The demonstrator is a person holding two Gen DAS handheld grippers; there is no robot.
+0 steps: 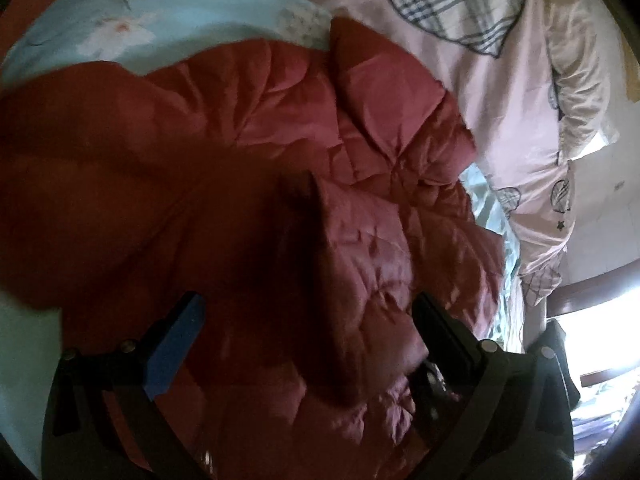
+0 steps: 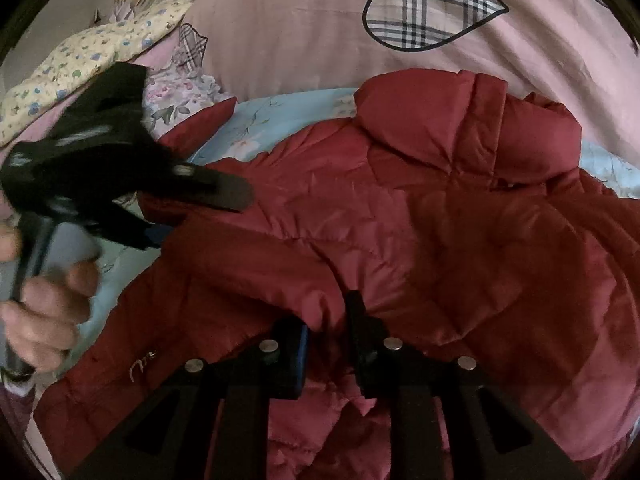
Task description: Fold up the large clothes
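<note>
A dark red quilted puffer jacket (image 1: 280, 184) lies spread on a light blue floral bedsheet (image 1: 132, 12). My left gripper (image 1: 308, 320) hovers just above the jacket with its jaws wide apart and nothing between them. It also shows in the right wrist view (image 2: 168, 220), blurred, at the jacket's left edge. In the right wrist view the jacket (image 2: 400, 216) fills the middle. My right gripper (image 2: 326, 328) is shut on a fold of the jacket's fabric at its near edge.
A pink duvet with plaid hearts (image 1: 492, 60) lies beyond the jacket and also shows in the right wrist view (image 2: 304, 40). A yellow floral pillow (image 2: 80, 60) sits at the far left. A bright window (image 1: 592, 344) is at the right.
</note>
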